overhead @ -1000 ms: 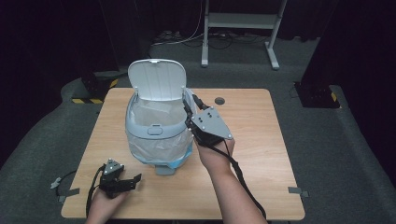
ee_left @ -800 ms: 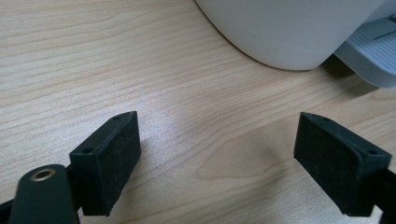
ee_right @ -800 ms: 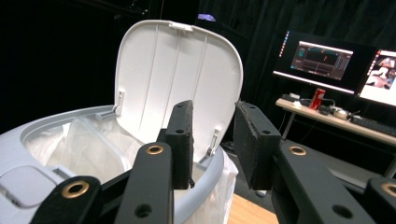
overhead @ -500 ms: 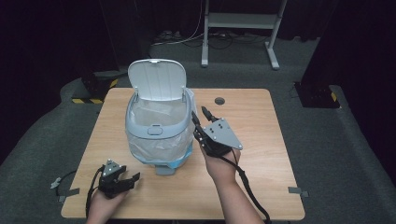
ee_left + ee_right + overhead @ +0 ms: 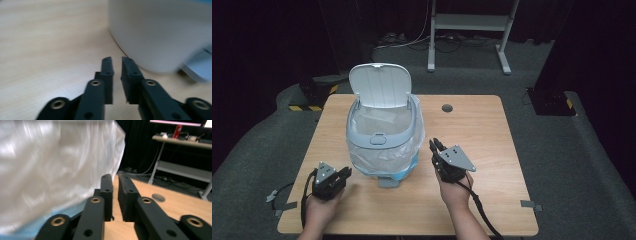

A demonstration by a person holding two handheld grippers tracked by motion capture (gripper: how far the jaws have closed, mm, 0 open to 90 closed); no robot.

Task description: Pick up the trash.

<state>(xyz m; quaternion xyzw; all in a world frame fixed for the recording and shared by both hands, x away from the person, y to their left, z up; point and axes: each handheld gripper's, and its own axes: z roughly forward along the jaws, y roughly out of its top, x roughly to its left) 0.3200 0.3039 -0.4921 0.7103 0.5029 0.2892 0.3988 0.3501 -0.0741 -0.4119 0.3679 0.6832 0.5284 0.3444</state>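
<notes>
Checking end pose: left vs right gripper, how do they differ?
The left gripper sits low near the table's front-left corner; the right gripper is farther in, right of the bin. Left points at the bin's base, right along its bagged side. Both have just closed on nothing.

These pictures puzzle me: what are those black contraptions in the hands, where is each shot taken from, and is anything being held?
A person sits at a wooden table with a hand-held tool in each hand: the left gripper and the right gripper. The big picture comes from a camera above. The other two come from cameras riding on the tools, looking along their black jaws. On the table stands a grey bin with its lid raised and a plastic bag lining it. Both tools' jaws have just closed, with nothing between them.
</notes>
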